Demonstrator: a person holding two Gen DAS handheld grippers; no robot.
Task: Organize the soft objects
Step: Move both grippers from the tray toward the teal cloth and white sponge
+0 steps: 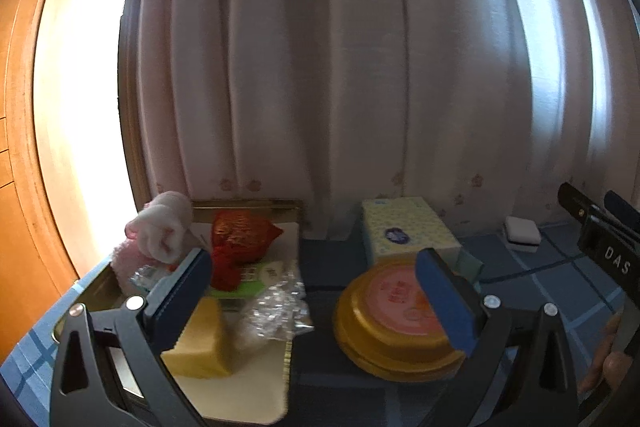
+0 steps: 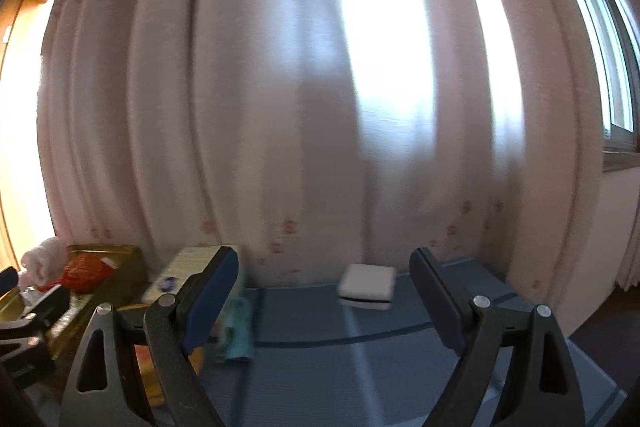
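Both tongs are spread wide and hold nothing. Seen from my left wrist, my left tongs [image 1: 312,291] fill the bottom of the frame, one blue pad over the gold tray [image 1: 100,287] at lower left, the other over a round gold tin [image 1: 384,339] at lower centre. I judge I keep them open because no soft item has been chosen yet.

That tray already gathers soft things: a yellow sponge wedge [image 1: 200,343] with its thin edge toward the frame's upper right, a red crinkled bag [image 1: 240,239], and a rolled pink towel [image 1: 164,227] on its far left rim, its long axis slanting from lower left to upper right.

Seen from my right wrist, my right tongs [image 2: 324,301] frame a white sponge block [image 2: 366,285] lying flat at centre on the blue checked surface [image 2: 360,359], long side across the frame, near the curtain [image 2: 280,107]. It looks like my likely next pick.
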